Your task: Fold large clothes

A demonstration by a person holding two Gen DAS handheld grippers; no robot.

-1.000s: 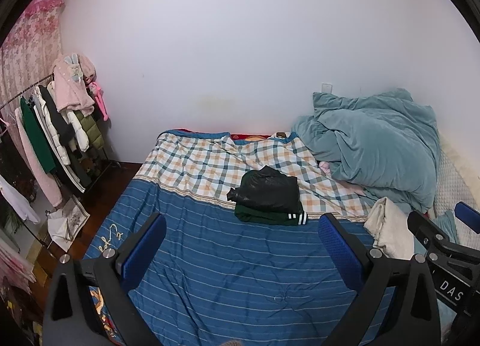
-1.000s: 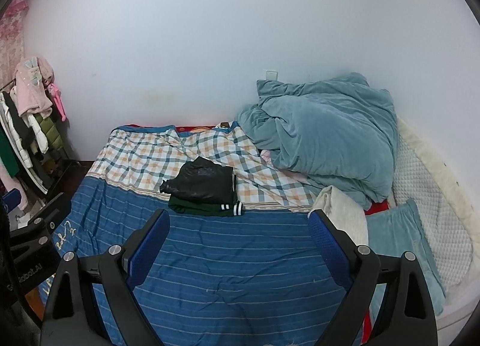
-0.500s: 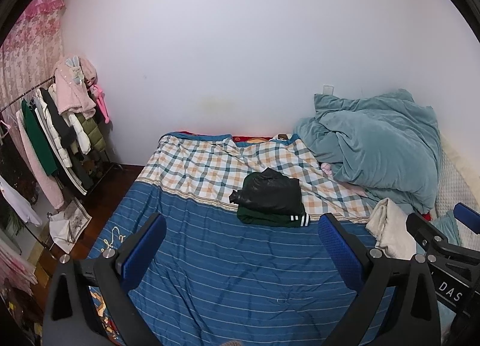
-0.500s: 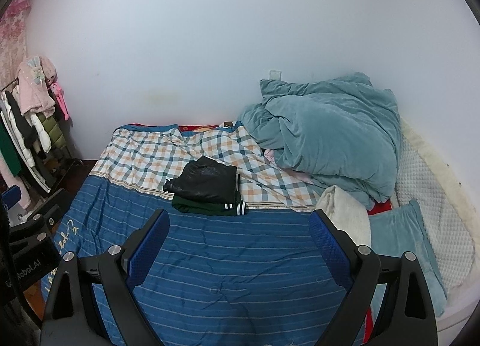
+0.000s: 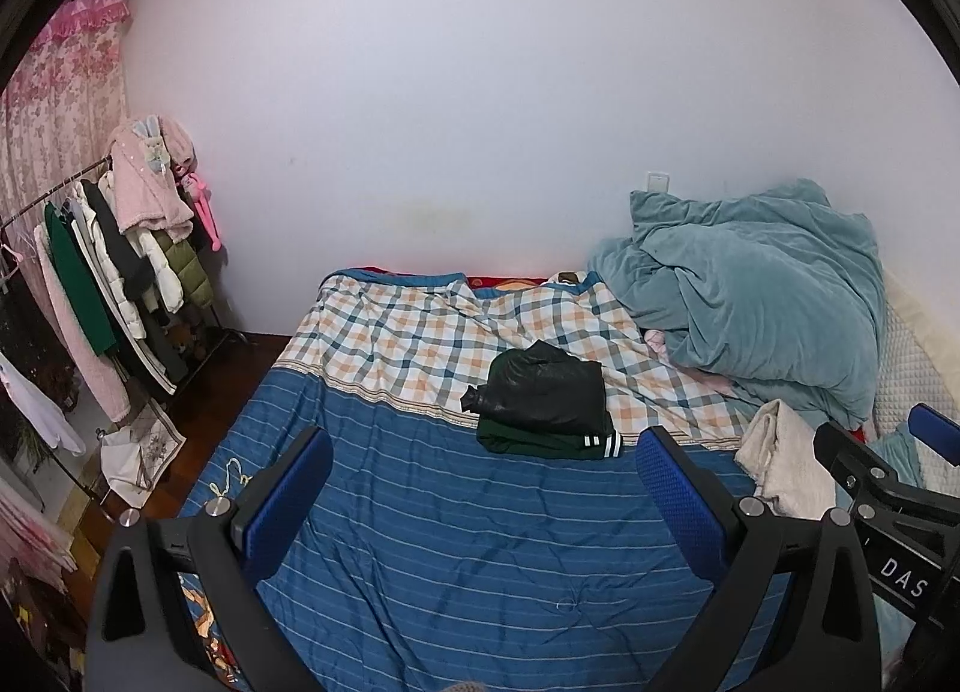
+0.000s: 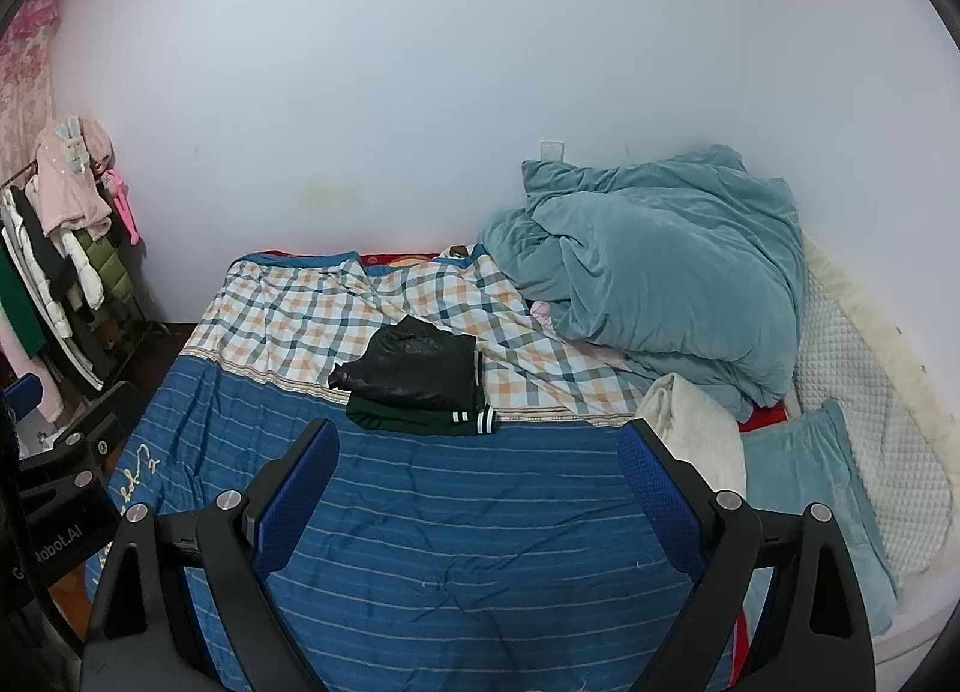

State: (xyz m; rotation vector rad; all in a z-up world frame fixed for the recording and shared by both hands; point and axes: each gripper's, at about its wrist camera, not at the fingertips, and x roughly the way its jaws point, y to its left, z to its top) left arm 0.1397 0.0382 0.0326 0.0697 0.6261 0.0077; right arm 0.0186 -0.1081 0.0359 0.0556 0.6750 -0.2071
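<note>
A folded black jacket (image 5: 543,389) lies on a folded dark green garment (image 5: 540,443) with white-striped cuff, in the middle of the bed (image 5: 480,542). The same stack shows in the right wrist view: jacket (image 6: 414,365), green garment (image 6: 420,419). A cream garment (image 5: 786,464) lies crumpled at the right, also in the right wrist view (image 6: 690,428). My left gripper (image 5: 480,488) is open and empty, held above the blue striped cover, short of the stack. My right gripper (image 6: 477,479) is open and empty, likewise above the cover.
A teal duvet (image 6: 654,266) is heaped at the bed's far right, with a teal pillow (image 6: 810,488) and white quilted pad (image 6: 870,404) beside it. A clothes rack (image 5: 102,278) with hanging coats stands left of the bed. A white wall is behind.
Both views have shifted slightly, so the bed and folded stack sit a little lower in frame. Both grippers stay open and empty.
</note>
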